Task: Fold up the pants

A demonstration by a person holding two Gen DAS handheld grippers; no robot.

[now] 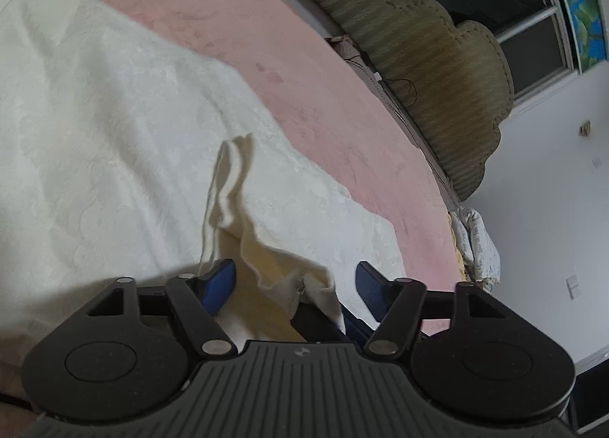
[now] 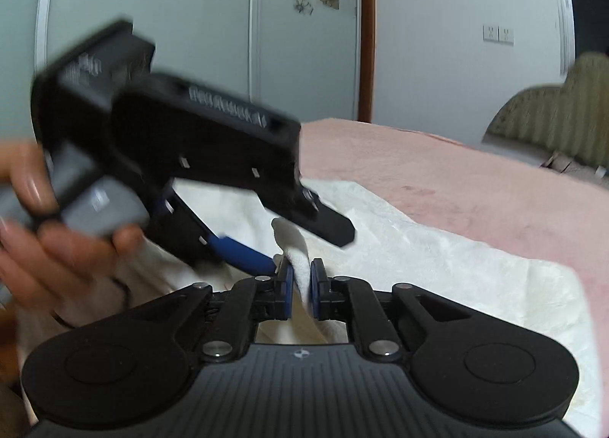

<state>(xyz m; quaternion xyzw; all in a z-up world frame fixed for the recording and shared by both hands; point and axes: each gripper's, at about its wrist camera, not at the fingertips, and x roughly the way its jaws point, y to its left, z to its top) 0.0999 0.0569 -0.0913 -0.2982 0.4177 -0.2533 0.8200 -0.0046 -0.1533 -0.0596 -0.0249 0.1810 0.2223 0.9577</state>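
Observation:
The pants [image 1: 236, 217] are cream-white cloth, bunched and lifted above a white sheet [image 1: 114, 125] on the bed. In the left wrist view my left gripper [image 1: 295, 283] is open, its blue pads either side of a raised fold of the pants, with the right gripper's black tip below the cloth. In the right wrist view my right gripper [image 2: 301, 287] is shut on a bunched edge of the pants [image 2: 298, 251]. The left gripper [image 2: 297, 243], held by a hand, reaches in from the left, open, just above that pinch.
A pink bedspread [image 1: 289, 57] covers the bed beyond the white sheet [image 2: 437, 247]. An olive padded headboard [image 1: 437, 68] and a window [image 1: 506, 3] stand at the far side. Pale wardrobe doors [image 2: 213, 19] are behind the bed. A pillow [image 1: 474, 243] lies at the bed's edge.

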